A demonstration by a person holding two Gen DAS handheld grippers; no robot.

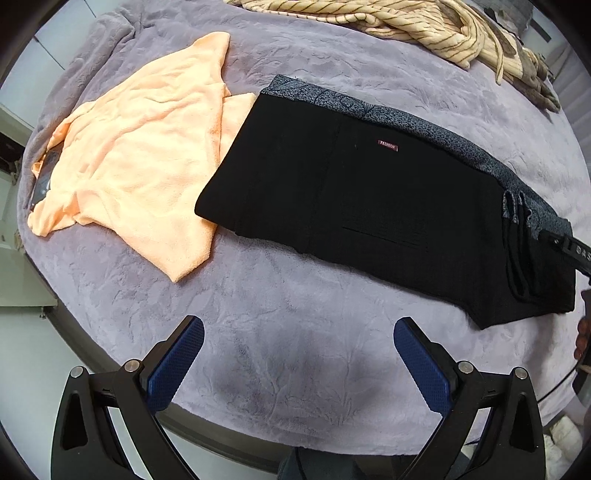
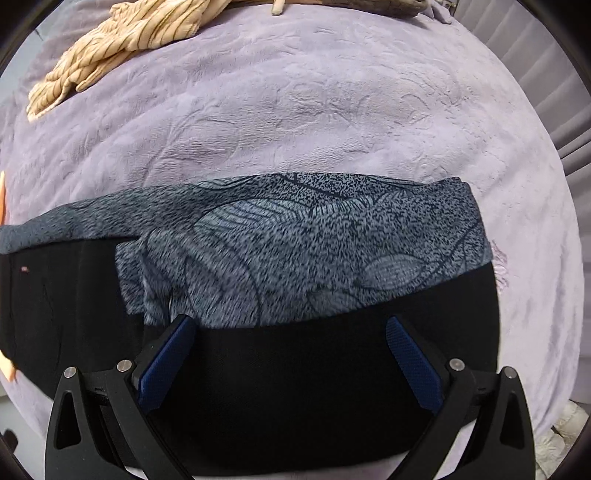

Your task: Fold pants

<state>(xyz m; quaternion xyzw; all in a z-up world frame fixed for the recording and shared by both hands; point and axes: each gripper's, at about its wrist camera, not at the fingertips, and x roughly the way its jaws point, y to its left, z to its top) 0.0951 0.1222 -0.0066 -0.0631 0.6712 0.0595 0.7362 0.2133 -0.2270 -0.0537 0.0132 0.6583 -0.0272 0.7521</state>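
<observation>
The black pants (image 1: 369,206) lie folded flat on the lilac bedspread (image 1: 280,354), with a grey leaf-print band (image 1: 424,125) along their far edge and a small red label. My left gripper (image 1: 299,328) is open and empty above bare bedspread, in front of the pants. My right gripper (image 2: 291,325) is open and empty, hovering low over the pants (image 2: 295,387) near the grey print fabric (image 2: 295,251). A part of the right gripper (image 1: 569,247) shows at the right end of the pants in the left wrist view.
An orange towel (image 1: 136,155) lies left of the pants, touching them. A cream striped garment (image 1: 424,26) lies at the far edge of the bed and also shows in the right wrist view (image 2: 122,44). The bed's near edge (image 1: 221,439) runs below my left gripper.
</observation>
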